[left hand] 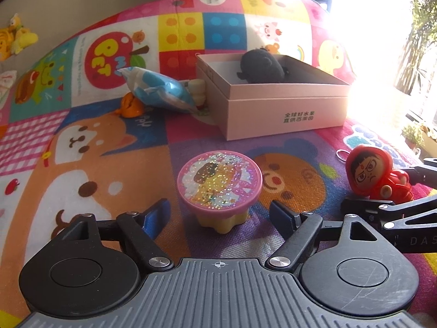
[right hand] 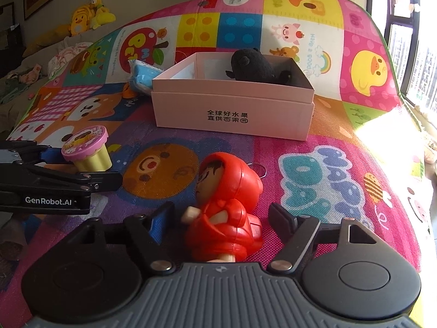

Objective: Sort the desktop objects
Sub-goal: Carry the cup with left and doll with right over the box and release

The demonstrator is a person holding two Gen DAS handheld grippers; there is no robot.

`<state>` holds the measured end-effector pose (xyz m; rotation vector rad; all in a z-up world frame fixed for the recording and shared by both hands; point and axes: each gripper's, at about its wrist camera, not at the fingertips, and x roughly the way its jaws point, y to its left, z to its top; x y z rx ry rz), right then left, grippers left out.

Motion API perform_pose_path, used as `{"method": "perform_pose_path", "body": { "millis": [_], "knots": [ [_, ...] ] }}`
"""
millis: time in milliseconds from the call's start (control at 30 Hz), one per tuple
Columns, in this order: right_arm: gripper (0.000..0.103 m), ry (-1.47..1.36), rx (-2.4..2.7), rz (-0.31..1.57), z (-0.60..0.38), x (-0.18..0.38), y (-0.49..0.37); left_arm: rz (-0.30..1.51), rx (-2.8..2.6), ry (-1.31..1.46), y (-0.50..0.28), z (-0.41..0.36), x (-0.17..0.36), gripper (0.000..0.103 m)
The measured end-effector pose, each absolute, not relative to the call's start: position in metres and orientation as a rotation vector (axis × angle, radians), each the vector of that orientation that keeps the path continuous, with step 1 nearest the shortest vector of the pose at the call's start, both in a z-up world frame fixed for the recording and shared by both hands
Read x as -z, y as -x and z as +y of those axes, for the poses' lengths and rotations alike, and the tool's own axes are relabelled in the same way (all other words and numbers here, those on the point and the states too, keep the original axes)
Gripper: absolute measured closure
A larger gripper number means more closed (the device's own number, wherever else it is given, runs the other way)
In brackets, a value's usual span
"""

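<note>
Desktop objects, two in hand's reach, logged from my remote seat. Item one: pink-lidded cup (left hand: 219, 188), upright on the play mat (left hand: 82, 164), straight ahead of my left claw (left hand: 220, 214) and centred between its fingers; claw partly open, pads clear of the cup on both sides, nothing gripped. Item two: red hooded figurine (right hand: 226, 213), lying tilted with its head away from me, long axis running forward between the fingers of my right claw (right hand: 221, 218); claw partly open, gaps visible either side, not gripped. Destination: pink box (right hand: 232, 114), beyond both items, already holding a black plush (right hand: 254, 67). Both claws point downward at a slant. Each hand is nearest its own item; I judge closing comes next.
</note>
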<state>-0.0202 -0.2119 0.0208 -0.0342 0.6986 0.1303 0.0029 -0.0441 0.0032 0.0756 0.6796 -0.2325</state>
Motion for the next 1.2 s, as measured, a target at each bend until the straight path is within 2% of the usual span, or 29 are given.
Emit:
{"method": "perform_pose_path", "body": {
  "millis": [67,133,200,433,500,600,800,900,967,1000,1033,1200],
  "knots": [
    [0.051,0.044,-0.135,0.701,-0.211,-0.024,0.019,0.670,0.230,-0.058,-0.005,-0.042,-0.005,0.033],
    [0.051,0.039,-0.141,0.708,-0.214,-0.029,0.016,0.667,0.235,-0.068,-0.009,-0.043,-0.008,0.050],
    [0.052,0.028,-0.145,0.686,-0.220,-0.045,0.014,0.641,0.252,-0.098,-0.013,-0.047,-0.017,0.053],
    [0.052,-0.010,-0.107,0.343,-0.260,-0.158,0.032,0.379,0.311,-0.109,-0.036,-0.069,-0.107,0.054],
    [0.052,-0.018,-0.100,0.302,-0.268,-0.172,0.036,0.323,0.322,-0.113,-0.049,-0.080,-0.123,0.054],
    [0.052,-0.014,-0.062,0.292,-0.277,-0.177,0.034,0.297,0.306,-0.153,-0.076,-0.100,-0.122,0.054],
    [0.052,0.001,-0.001,0.384,-0.289,-0.156,0.017,0.406,0.246,-0.143,-0.134,-0.116,-0.073,0.054],
    [0.052,0.018,0.014,0.419,-0.289,-0.149,0.007,0.438,0.255,-0.136,-0.142,-0.114,-0.057,0.050],
    [0.052,0.020,0.013,0.437,-0.288,-0.147,-0.002,0.432,0.256,-0.092,-0.135,-0.102,-0.055,0.039],
    [0.052,0.015,0.008,0.448,-0.287,-0.147,-0.008,0.408,0.252,-0.057,-0.123,-0.092,-0.056,0.028],
    [0.052,0.007,0.000,0.460,-0.286,-0.146,-0.015,0.386,0.242,-0.033,-0.113,-0.083,-0.058,0.020],
    [0.052,-0.033,-0.037,0.532,-0.274,-0.145,-0.065,0.378,0.211,0.000,-0.070,-0.050,-0.051,0.007]
  ]
}}
